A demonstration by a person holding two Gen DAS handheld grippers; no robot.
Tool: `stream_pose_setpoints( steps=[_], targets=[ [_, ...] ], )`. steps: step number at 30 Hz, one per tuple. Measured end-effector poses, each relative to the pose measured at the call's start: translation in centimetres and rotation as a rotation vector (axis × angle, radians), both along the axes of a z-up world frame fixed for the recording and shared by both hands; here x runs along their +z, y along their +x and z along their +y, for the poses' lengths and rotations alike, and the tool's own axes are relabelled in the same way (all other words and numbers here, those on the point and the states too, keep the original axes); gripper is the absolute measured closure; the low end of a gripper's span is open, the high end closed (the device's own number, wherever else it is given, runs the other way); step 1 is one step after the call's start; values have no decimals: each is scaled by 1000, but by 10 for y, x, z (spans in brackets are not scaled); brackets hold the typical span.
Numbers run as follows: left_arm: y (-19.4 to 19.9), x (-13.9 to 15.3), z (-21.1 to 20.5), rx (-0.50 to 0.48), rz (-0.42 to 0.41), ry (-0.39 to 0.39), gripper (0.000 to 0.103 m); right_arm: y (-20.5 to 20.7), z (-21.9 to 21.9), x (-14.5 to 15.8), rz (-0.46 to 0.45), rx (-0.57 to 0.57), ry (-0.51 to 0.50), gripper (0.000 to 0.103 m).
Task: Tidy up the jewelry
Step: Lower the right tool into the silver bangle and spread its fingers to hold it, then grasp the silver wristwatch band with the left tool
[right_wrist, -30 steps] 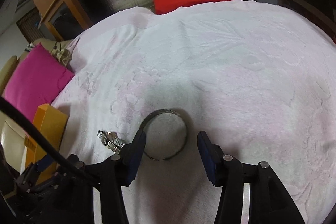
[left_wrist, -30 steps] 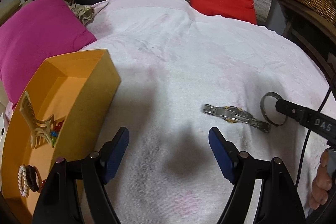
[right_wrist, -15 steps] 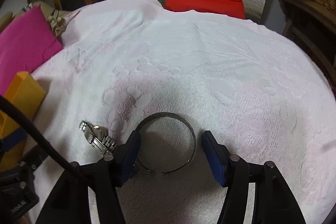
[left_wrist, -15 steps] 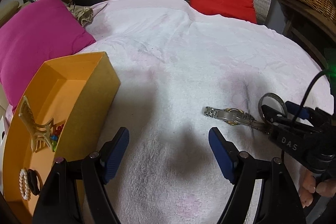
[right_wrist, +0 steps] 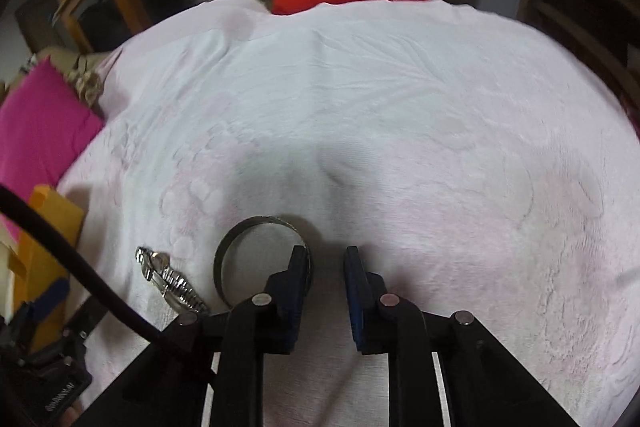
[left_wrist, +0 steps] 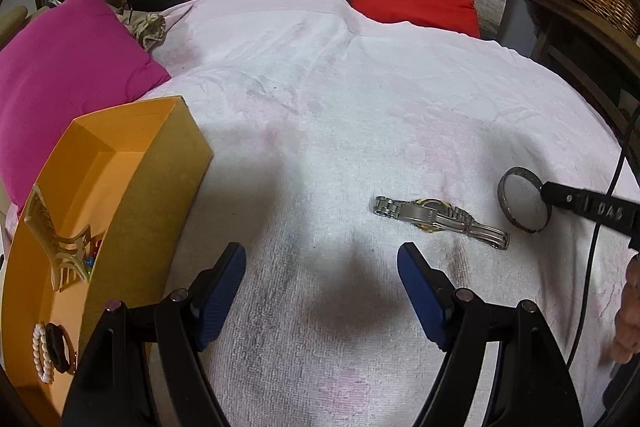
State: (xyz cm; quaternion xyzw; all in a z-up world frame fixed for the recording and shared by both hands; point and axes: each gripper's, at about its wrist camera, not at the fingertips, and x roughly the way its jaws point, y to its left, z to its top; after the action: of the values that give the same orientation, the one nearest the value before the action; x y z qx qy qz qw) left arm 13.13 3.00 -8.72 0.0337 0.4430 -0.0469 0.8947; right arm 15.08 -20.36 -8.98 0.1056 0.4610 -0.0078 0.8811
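Right gripper (right_wrist: 326,259): jaws have just been closing and stand narrow, a small gap between them, the left finger on the rim of the metal bangle (right_wrist: 240,227), which lies on the white towel (right_wrist: 400,127) outside the jaws. Left gripper (left_wrist: 320,275): jaws wide, empty. Only the left wrist view looks into the orange box (left_wrist: 160,179), holding a hair claw (left_wrist: 52,247) and pearl bracelet (left_wrist: 38,355); the wristwatch (left_wrist: 436,217) lies beside the bangle (left_wrist: 520,225).

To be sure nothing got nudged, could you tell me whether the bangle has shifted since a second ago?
No. In the left wrist view the bangle still lies right beside the watch, at its band end, as before.
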Motion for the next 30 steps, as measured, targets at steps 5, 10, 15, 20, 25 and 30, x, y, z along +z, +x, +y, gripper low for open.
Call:
stream_pose_setpoints(
  steps=[5,10,15,20,25,30],
  targets=[
    [-1,3,-1,-4,-6,-7,24,-4,-3,9,-34,13,85,74],
    [-2,4,2,1,-7,6,24,-8,26,15,-96,79,39,29],
    [-2,3,12,17,-5,2,24,1,51,-2,-69,76,-139,32],
    [1,2,14,25,-2,-13,24,0,51,-6,-80,68,-183,39],
    [1,1,4,2,-4,-13,24,-2,39,-5,-44,78,-152,39],
    [2,0,-6,-20,-3,-9,24,-9,15,-1,15,67,-100,39]
  ],
)
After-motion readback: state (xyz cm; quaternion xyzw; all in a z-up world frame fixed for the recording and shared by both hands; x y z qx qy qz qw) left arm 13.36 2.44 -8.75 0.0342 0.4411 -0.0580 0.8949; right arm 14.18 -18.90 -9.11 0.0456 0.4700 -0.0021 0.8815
